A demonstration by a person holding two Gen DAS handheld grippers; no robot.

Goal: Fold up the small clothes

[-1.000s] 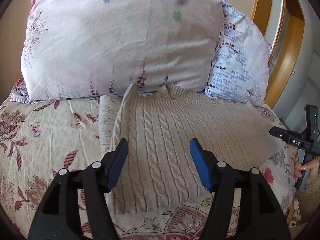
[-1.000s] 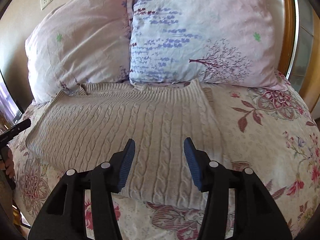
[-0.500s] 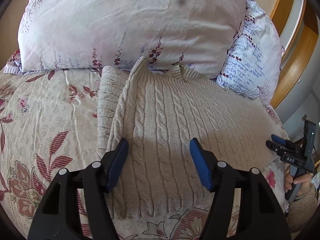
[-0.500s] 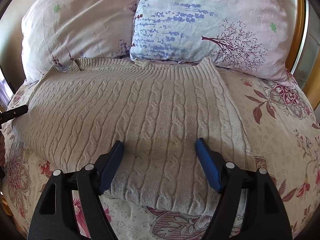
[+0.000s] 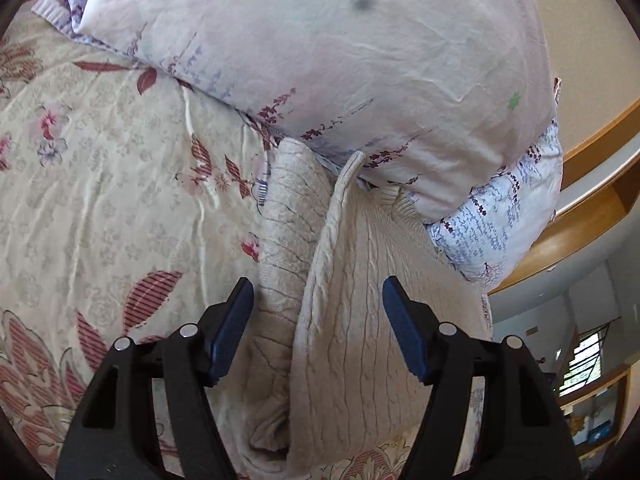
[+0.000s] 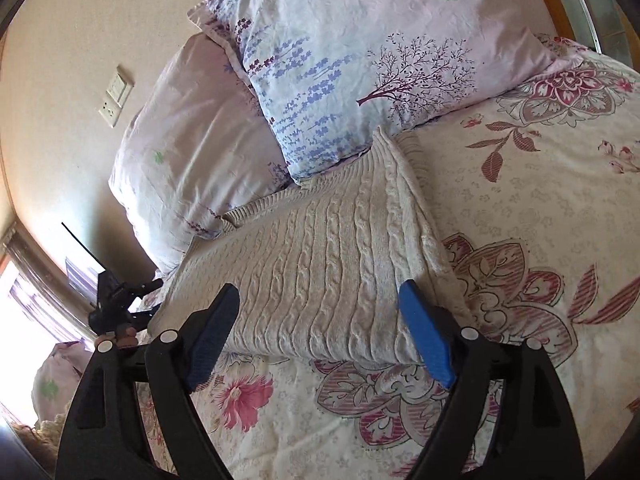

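Fingers wide on both grippers, left (image 5: 318,322) and right (image 6: 316,334), nothing held; right jaws just opened. Pinch both layers at the sweater (image 6: 320,256) hem corners, then lift evenly.

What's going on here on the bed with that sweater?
A person is working with two hand-held grippers to fold a cream cable-knit sweater laid on the floral bedspread, its collar end against the pillows. Neither gripper holds anything yet. The left gripper is open, straddling one side edge of the sweater where a sleeve is folded in. The right gripper is open at the opposite side edge, and its jaws have just been opening, their pads not pressing on the knit.
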